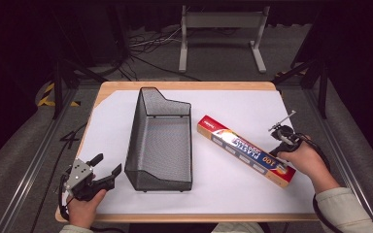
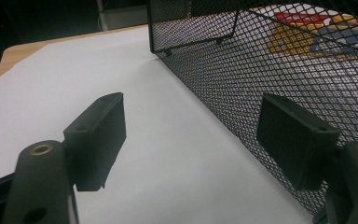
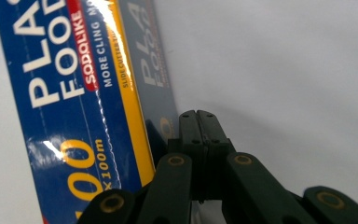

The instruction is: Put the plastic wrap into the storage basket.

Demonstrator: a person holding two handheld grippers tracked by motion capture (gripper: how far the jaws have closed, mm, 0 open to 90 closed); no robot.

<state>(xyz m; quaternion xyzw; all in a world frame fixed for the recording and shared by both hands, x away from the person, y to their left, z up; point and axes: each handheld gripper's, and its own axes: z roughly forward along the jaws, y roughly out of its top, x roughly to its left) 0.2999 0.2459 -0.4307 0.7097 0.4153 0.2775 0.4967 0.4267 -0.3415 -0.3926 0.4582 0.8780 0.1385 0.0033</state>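
Right gripper view showed the right gripper (image 3: 198, 114) with jaws pressed together, holding nothing — the plastic wrap box (image 3: 70, 93) lay just beside it at ten o'clock, on the white table (image 3: 279, 60)

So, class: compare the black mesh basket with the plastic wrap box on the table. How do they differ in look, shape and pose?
The mesh basket is black see-through wire; the plastic wrap box is solid printed card in blue, red and yellow.
The basket is wide and open-topped; the box is long, slim and closed.
The basket runs front to back on the table; the box lies slanted.
Both rest on the white sheet.
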